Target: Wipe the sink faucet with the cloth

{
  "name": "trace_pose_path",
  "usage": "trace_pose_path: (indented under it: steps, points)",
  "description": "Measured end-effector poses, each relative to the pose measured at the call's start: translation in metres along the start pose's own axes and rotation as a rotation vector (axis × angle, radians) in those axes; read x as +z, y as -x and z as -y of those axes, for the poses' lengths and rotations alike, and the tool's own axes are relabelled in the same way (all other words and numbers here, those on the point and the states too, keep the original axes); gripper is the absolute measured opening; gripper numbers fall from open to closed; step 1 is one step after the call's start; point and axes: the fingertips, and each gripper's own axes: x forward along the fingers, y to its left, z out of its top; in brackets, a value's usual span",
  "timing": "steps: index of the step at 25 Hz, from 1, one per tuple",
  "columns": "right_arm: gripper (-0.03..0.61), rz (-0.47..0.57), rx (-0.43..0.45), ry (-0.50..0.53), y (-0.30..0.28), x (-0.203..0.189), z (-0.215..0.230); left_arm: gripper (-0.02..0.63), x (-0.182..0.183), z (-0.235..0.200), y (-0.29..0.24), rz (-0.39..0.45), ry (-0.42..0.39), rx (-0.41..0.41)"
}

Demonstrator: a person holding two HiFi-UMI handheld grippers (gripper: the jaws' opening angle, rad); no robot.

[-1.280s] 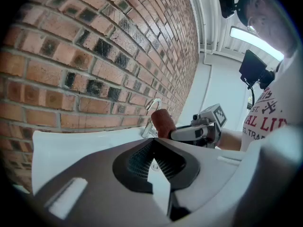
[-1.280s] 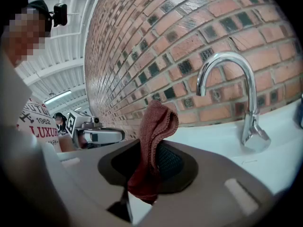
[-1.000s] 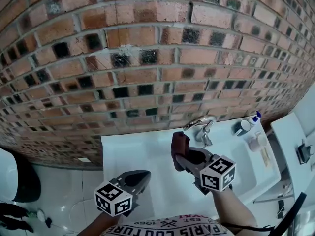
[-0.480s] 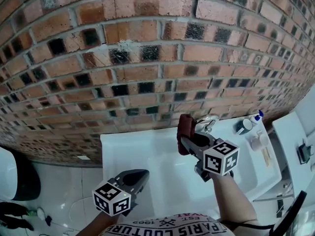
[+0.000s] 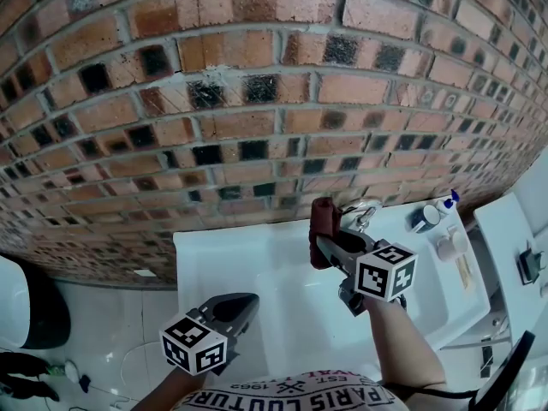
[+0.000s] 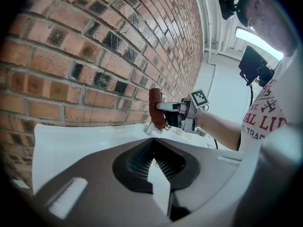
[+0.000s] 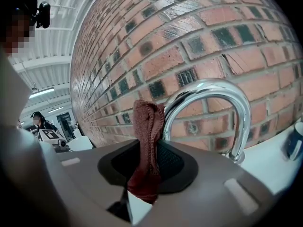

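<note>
A curved chrome faucet rises from the back of a white sink against a brick wall; it also shows in the head view as the faucet. My right gripper is shut on a dark red cloth, which stands upright from the jaws. The cloth sits just left of the faucet's spout, close to or touching it. My left gripper hovers low at the sink's front left, shut with nothing in it. From the left gripper view the cloth appears beyond the sink rim.
A dark blue cup and a small bottle stand on the sink ledge right of the faucet, with a pale cup nearer. The brick wall rises directly behind. A white counter lies at the right.
My right gripper has carried the cloth up and right, from over the basin to beside the faucet spout. The left gripper has stayed about where it was.
</note>
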Motion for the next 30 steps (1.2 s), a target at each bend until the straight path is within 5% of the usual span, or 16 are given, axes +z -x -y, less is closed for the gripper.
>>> trace_pose_path:
  steps: [18, 30]
  points:
    - [0.093, 0.145, -0.068, 0.038, 0.057, 0.064, 0.025, 0.005, 0.001, 0.006, -0.003, -0.002, -0.006, 0.005]
    - [0.094, 0.206, -0.186, 0.010, 0.088, 0.067, 0.079, 0.005, -0.003, 0.010, -0.011, -0.027, -0.017, 0.009]
